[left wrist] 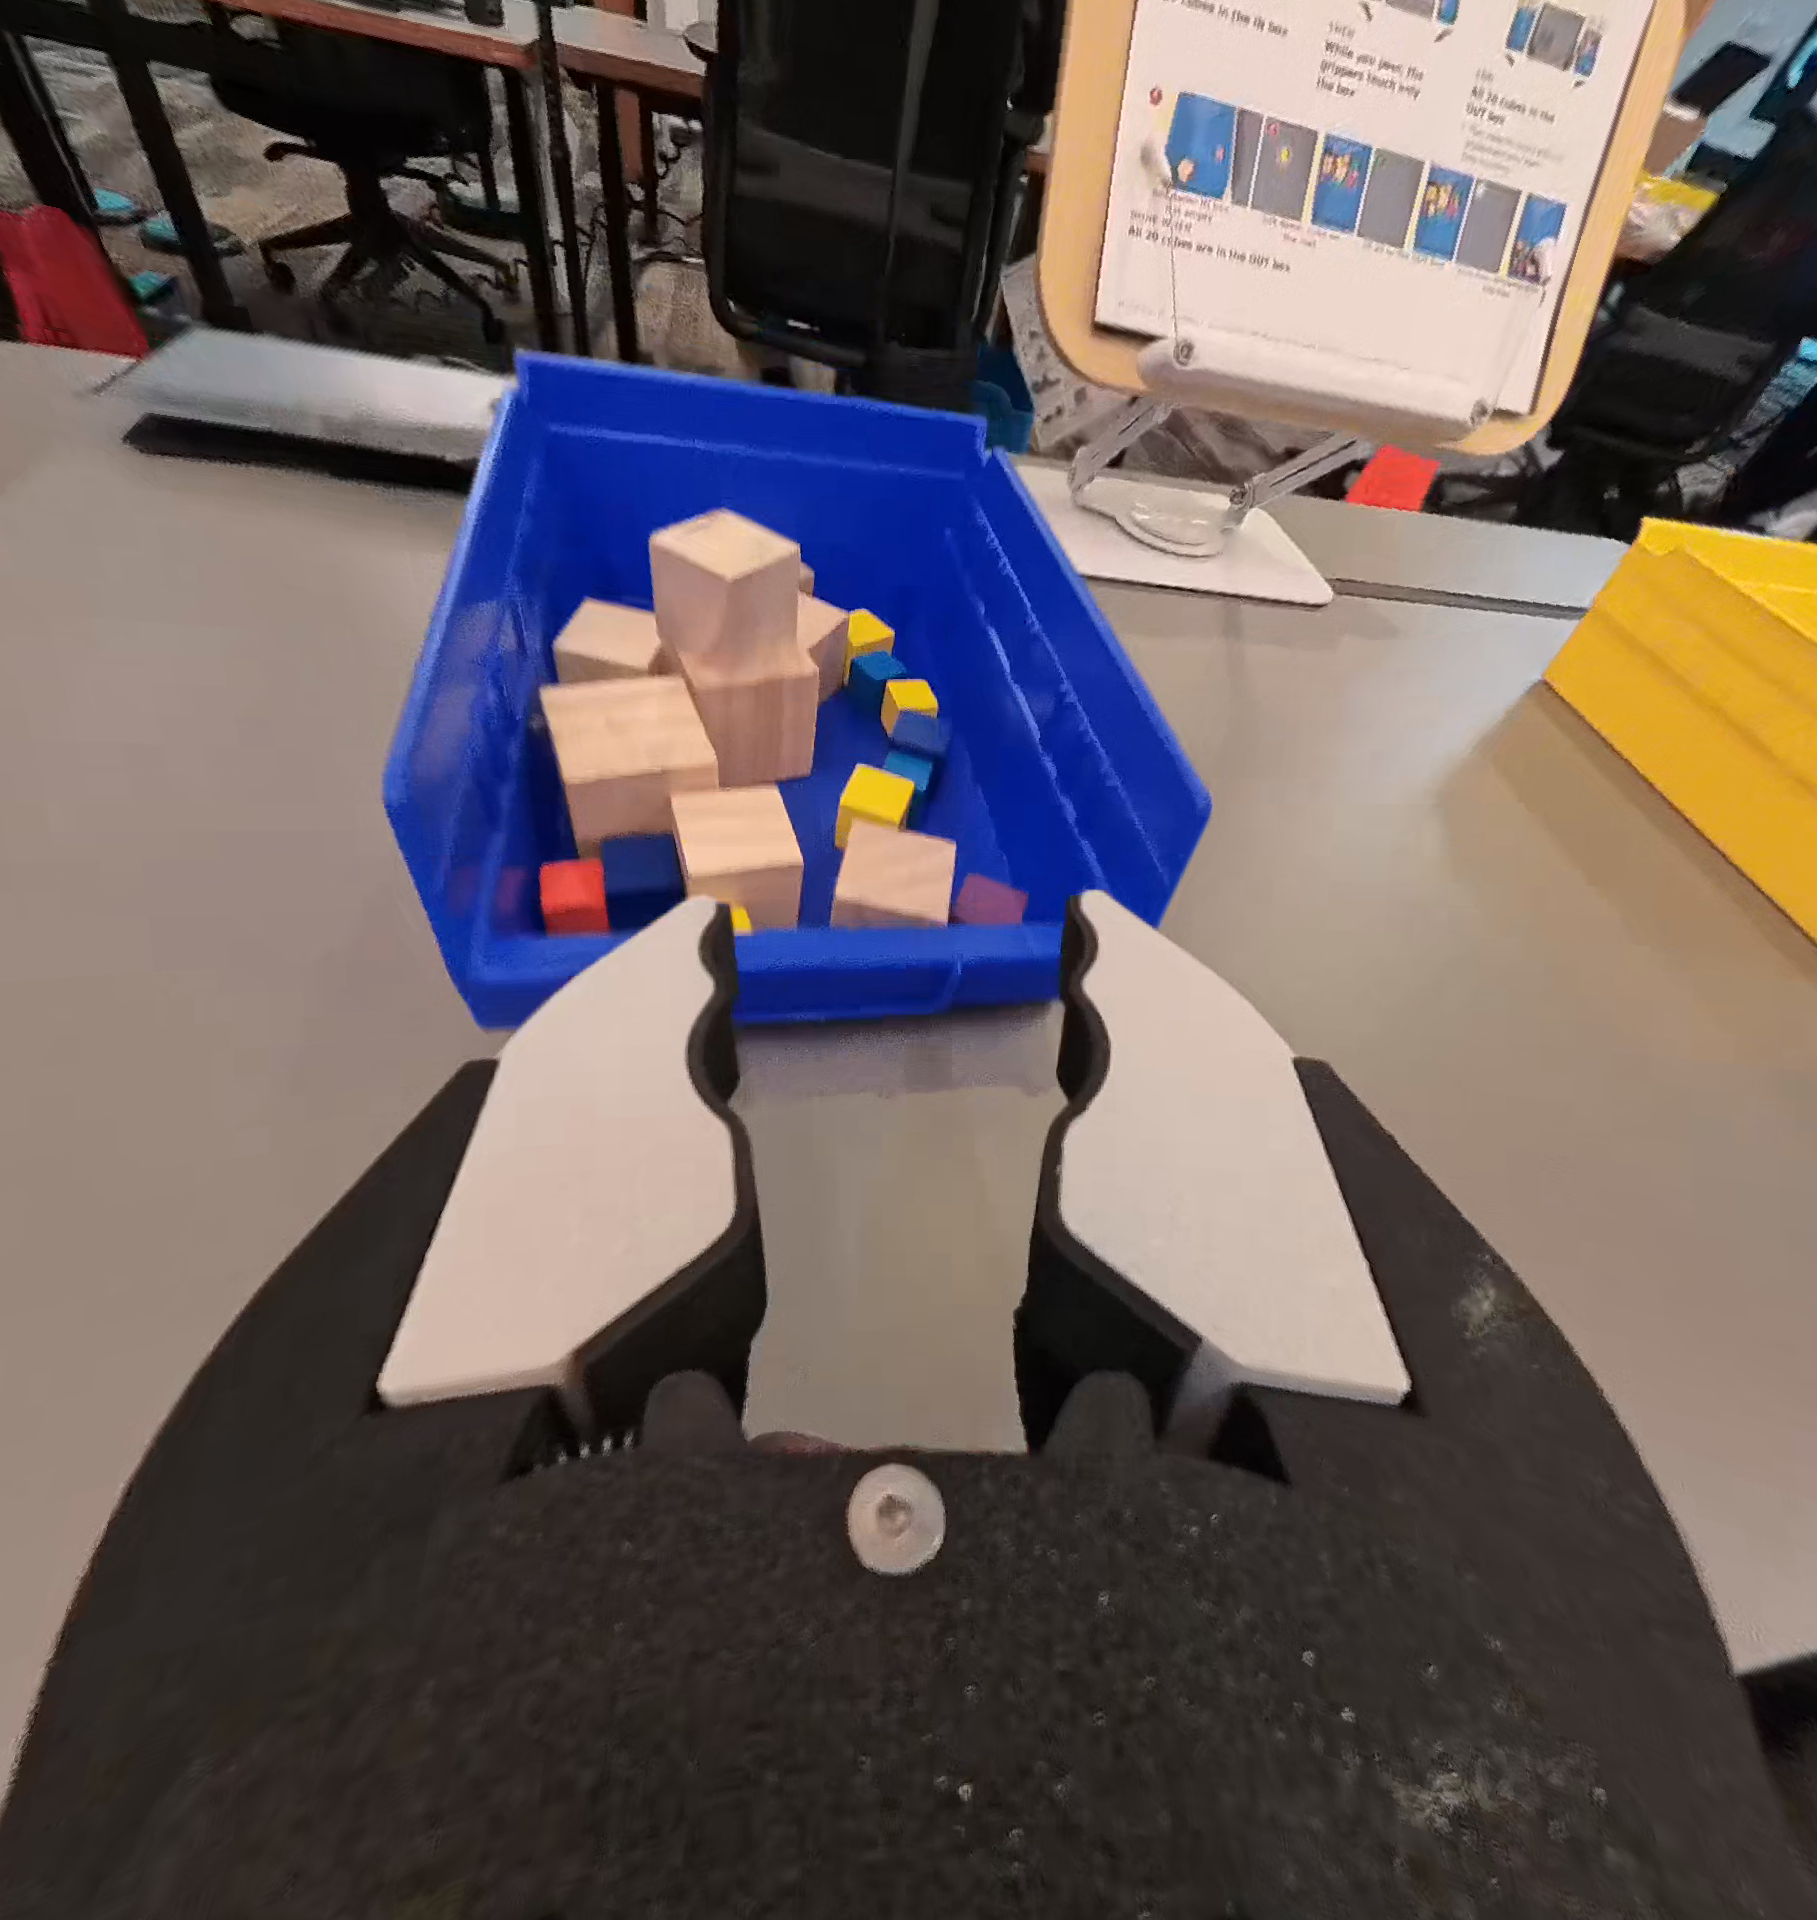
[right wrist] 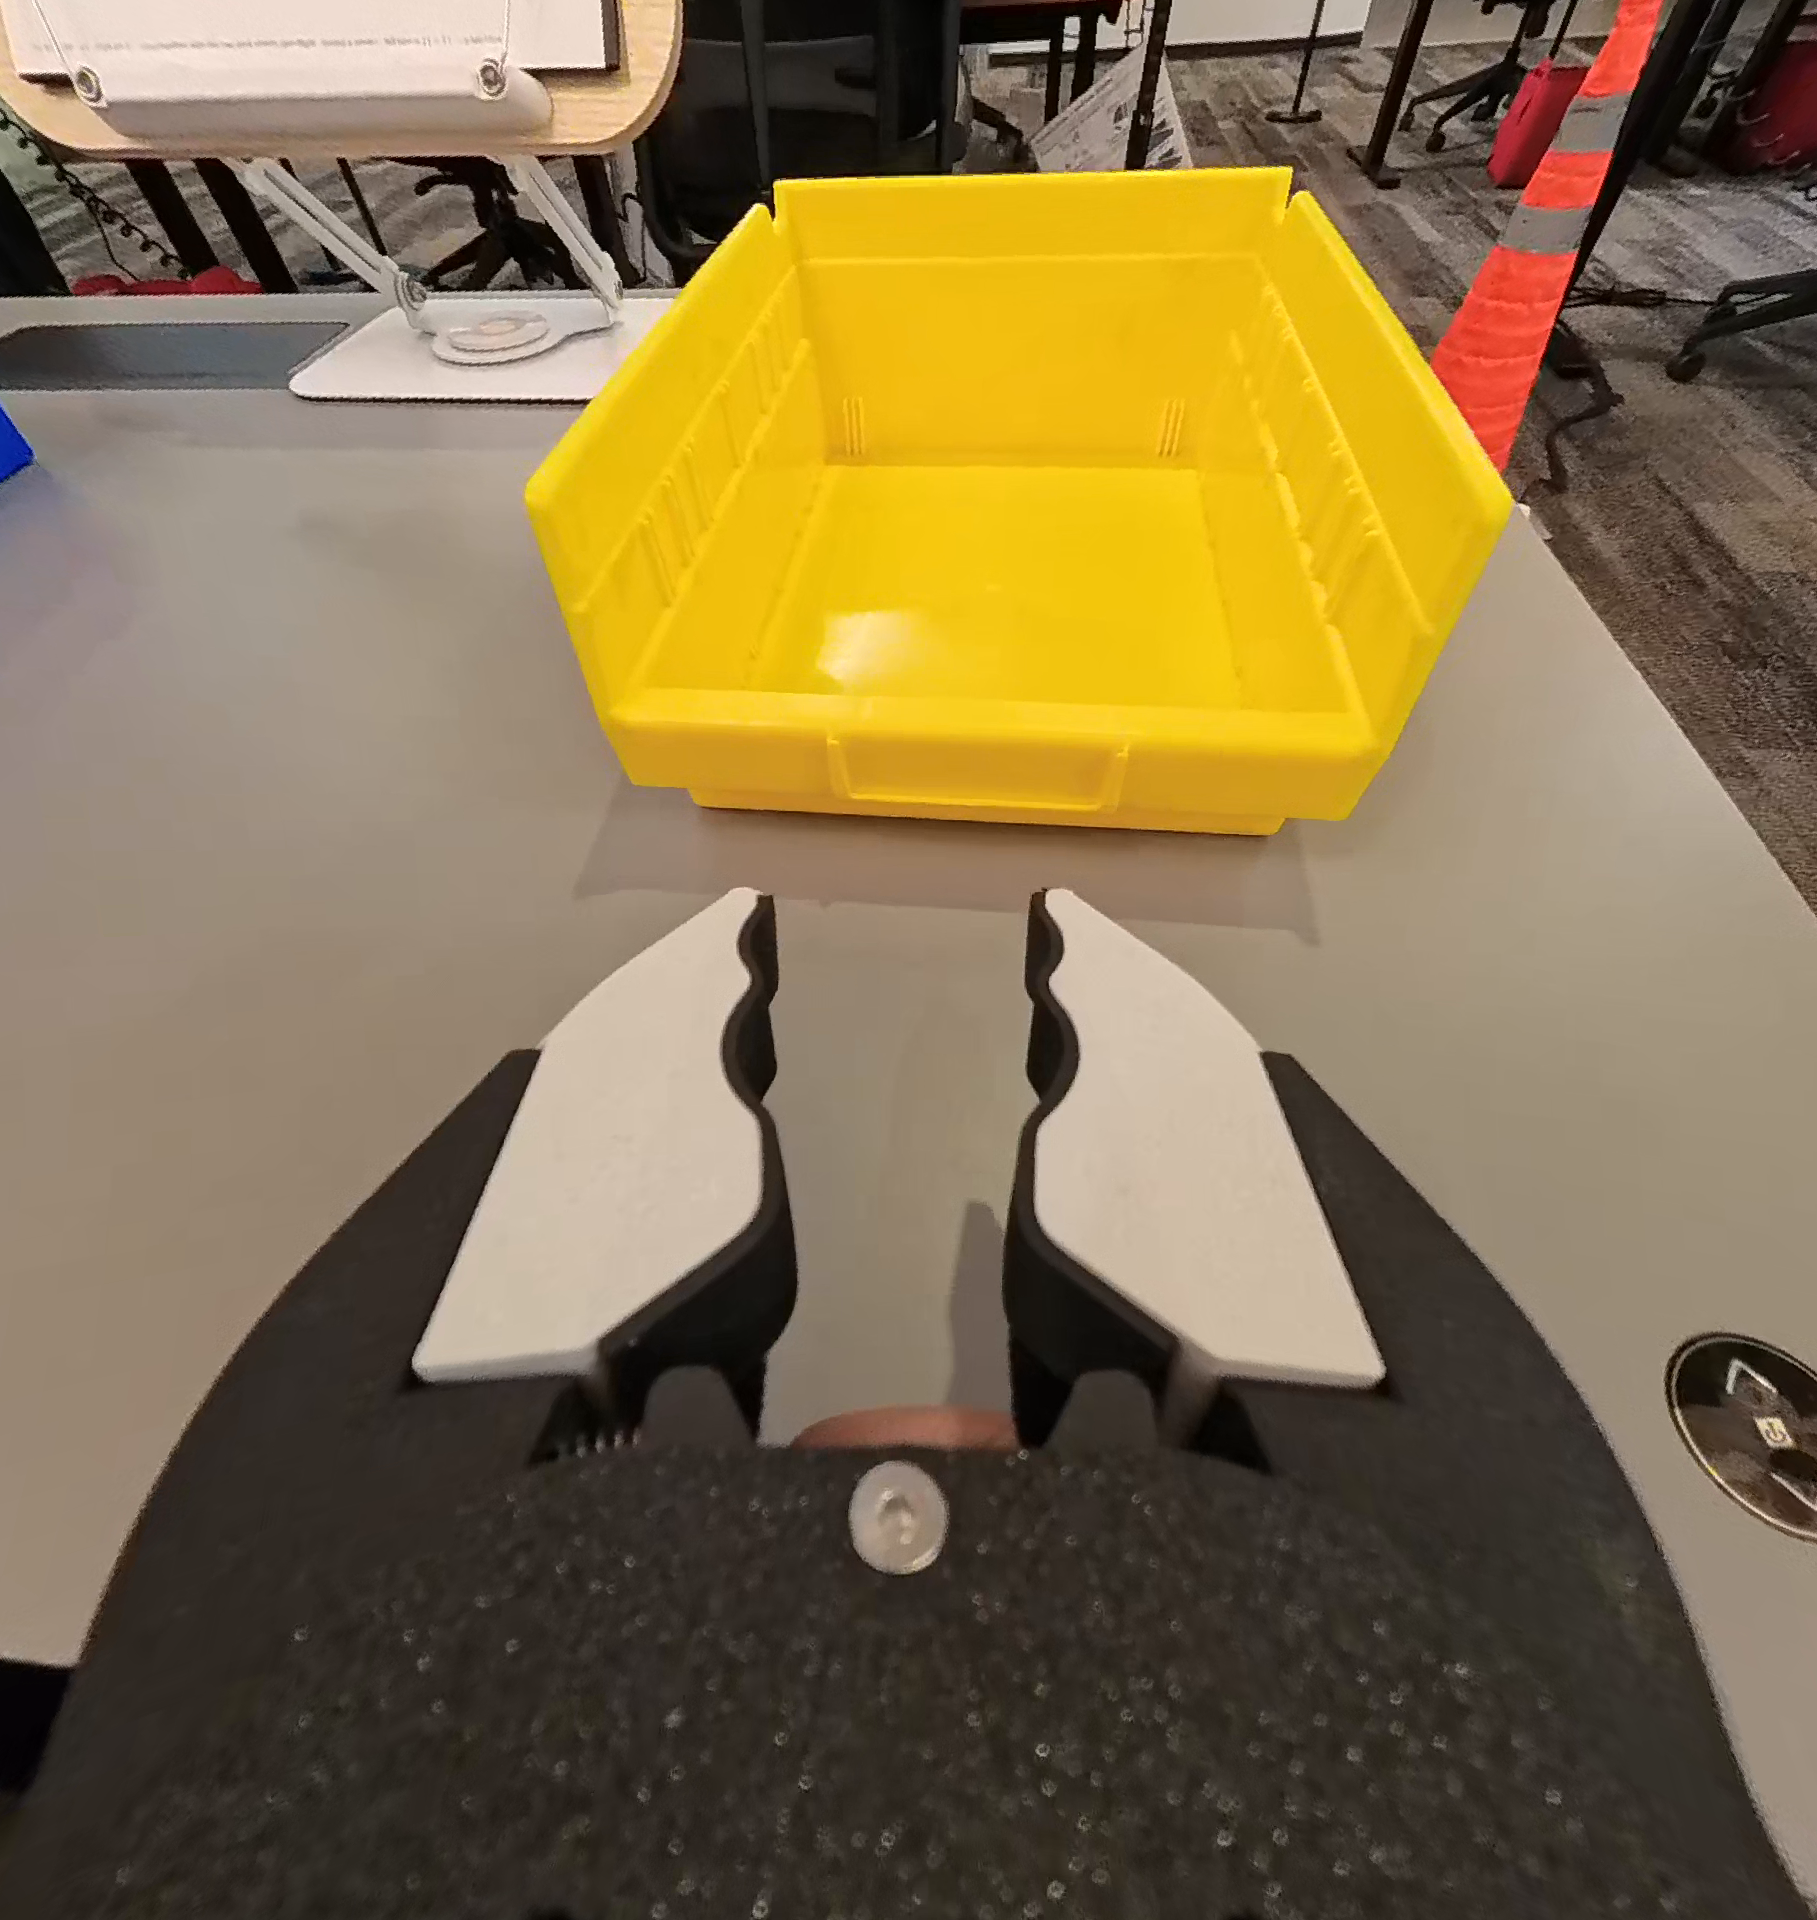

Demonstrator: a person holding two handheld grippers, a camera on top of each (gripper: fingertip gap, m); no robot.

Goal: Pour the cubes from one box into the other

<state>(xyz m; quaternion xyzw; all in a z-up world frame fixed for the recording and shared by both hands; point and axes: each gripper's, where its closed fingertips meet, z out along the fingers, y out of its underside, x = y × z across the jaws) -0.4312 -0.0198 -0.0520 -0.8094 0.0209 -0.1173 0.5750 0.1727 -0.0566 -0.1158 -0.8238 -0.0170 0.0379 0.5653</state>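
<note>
The left hand-held gripper [left wrist: 893,925] is held apart, empty, right at the low front lip of the blue box [left wrist: 1080,707], where the cubes [left wrist: 738,707] are piled. The right hand-held gripper [right wrist: 902,914] is spread too, just short of the yellow box [right wrist: 977,774] sat on the grey surface [right wrist: 260,779].

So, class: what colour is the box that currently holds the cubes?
Blue. The blue box holding the cubes shows best in the left wrist view.

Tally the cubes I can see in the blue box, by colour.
Wooden cubes: 7
Yellow cubes: 4
Blue cubes: 4
Red cubes: 1
Purple cubes: 1
Total: 17 visible in the blue box; others may lie hidden underneath.
</note>
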